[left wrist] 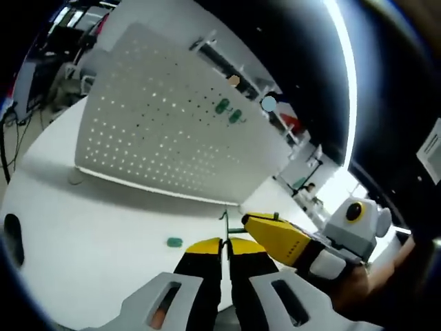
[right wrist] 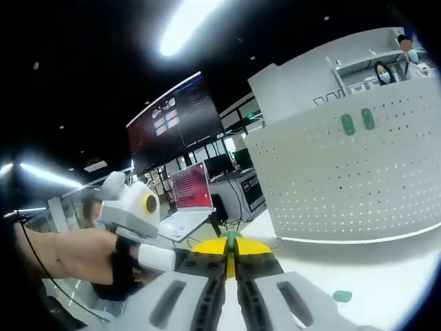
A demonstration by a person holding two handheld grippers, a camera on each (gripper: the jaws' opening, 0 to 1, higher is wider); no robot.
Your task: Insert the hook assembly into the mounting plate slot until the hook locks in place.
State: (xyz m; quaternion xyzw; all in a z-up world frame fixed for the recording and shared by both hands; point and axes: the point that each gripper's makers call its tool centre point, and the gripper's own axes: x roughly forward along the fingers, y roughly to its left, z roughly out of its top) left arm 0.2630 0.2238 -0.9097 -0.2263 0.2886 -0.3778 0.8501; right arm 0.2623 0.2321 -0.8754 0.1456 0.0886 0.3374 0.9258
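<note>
Jaws of left gripper (left wrist: 225, 249) and right gripper (right wrist: 231, 252) were both pinched on a thin green hook (left wrist: 224, 224); perforated plate (left wrist: 158, 131) stood upright ahead, well apart across bench (left wrist: 89, 227).

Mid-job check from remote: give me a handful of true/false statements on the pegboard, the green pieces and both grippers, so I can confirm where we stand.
1. Two green hooks already hang on the white pegboard. True.
2. The pegboard lies flat on the table. False: it stands upright on the white table.
3. A loose green piece lies on the table in front of the pegboard. True.
4. The left gripper has its jaws wide open. False: its yellow tips are shut together on a thin green hook part.
5. The right gripper touches the pegboard. False: it is held well short of it.
</note>
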